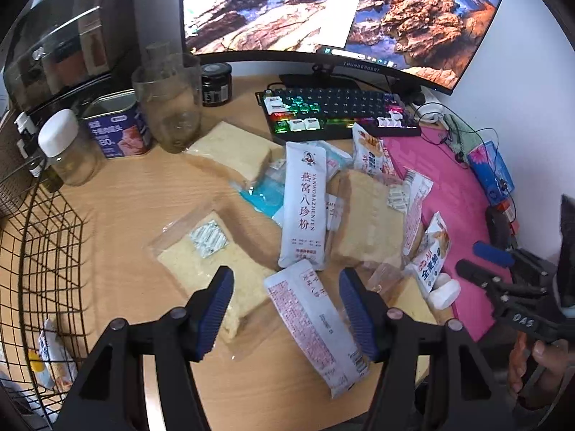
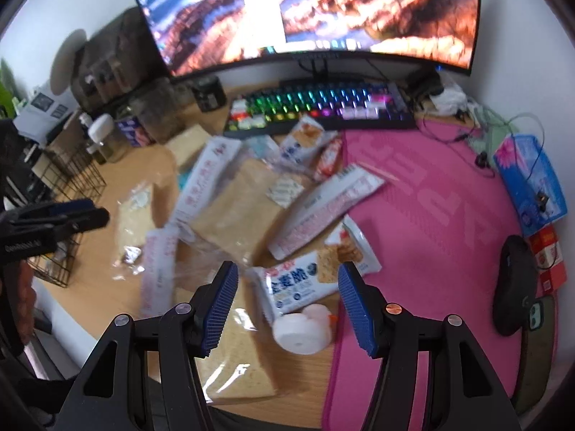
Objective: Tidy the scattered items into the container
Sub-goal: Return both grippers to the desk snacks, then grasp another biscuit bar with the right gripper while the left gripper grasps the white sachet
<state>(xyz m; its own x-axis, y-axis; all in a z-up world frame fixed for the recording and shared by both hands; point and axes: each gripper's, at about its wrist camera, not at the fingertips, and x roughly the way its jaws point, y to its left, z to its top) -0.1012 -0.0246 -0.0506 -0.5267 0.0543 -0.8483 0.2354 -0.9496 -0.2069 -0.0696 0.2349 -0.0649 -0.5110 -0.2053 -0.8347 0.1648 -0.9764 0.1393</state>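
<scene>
Snack packets lie scattered on the wooden desk. My left gripper [image 1: 285, 309] is open above a long white packet [image 1: 316, 327], with a clear bag of bread [image 1: 212, 265] at its left finger. Another long white packet [image 1: 304, 204] and a bread bag [image 1: 370, 226] lie beyond. A black wire basket [image 1: 39, 269] stands at the left with a packet [image 1: 54, 355] inside. My right gripper [image 2: 287, 309] is open above a blue-and-white cracker packet [image 2: 302, 283] and a small white toy [image 2: 303, 330]. The basket shows at the left in the right wrist view [image 2: 68, 194].
A monitor [image 1: 323, 10] and a lit keyboard [image 1: 337, 111] stand at the back. Jars, a tin [image 1: 115, 125] and a clear cup [image 1: 169, 104] stand at the back left. A pink mat [image 2: 431, 233] covers the right, with a blue box [image 2: 528, 179] and a black mouse [image 2: 514, 283].
</scene>
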